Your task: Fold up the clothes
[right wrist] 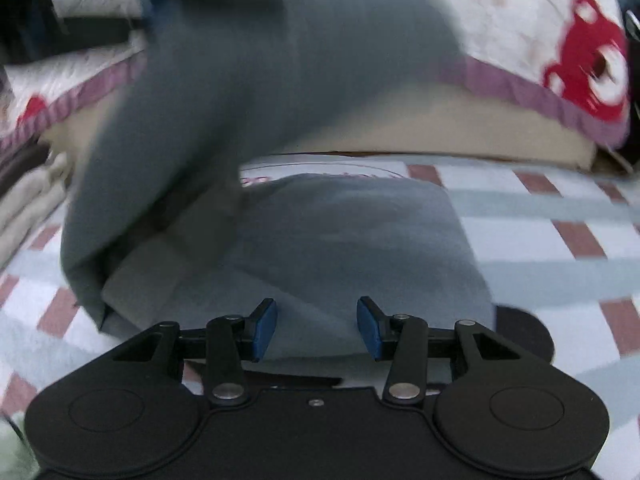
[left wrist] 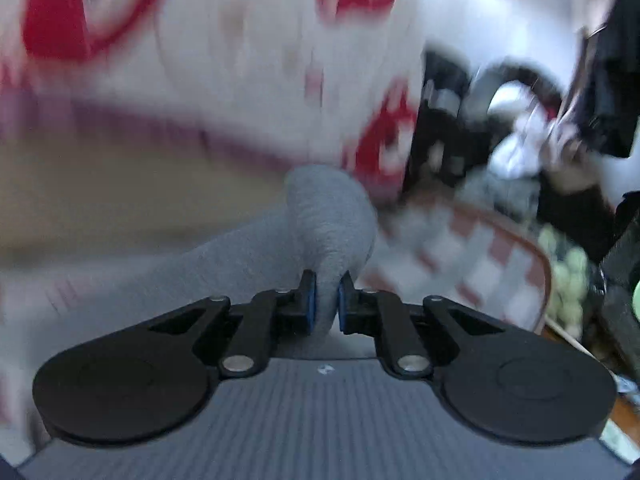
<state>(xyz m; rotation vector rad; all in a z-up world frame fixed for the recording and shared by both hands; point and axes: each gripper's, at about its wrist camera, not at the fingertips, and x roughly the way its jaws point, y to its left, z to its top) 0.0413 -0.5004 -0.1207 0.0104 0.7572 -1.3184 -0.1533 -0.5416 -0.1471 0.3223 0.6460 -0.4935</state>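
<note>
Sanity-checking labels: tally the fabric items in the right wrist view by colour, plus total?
Grey: 1, the garment, part lifted, part lying flat
Checked red, white and pale blue: 1, the cover under it
White with red prints and purple trim: 1, the quilt behind
Cream: 1, folded stack at the left edge
Total: 4

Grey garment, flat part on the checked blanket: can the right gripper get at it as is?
Probably yes. The right gripper is open right over the grey garment, pads apart and nothing between. The left gripper only pinches a raised fold off to the side.

Home bedroom: quilt (right wrist: 520, 40) (red print), checked blanket (right wrist: 560, 240).
</note>
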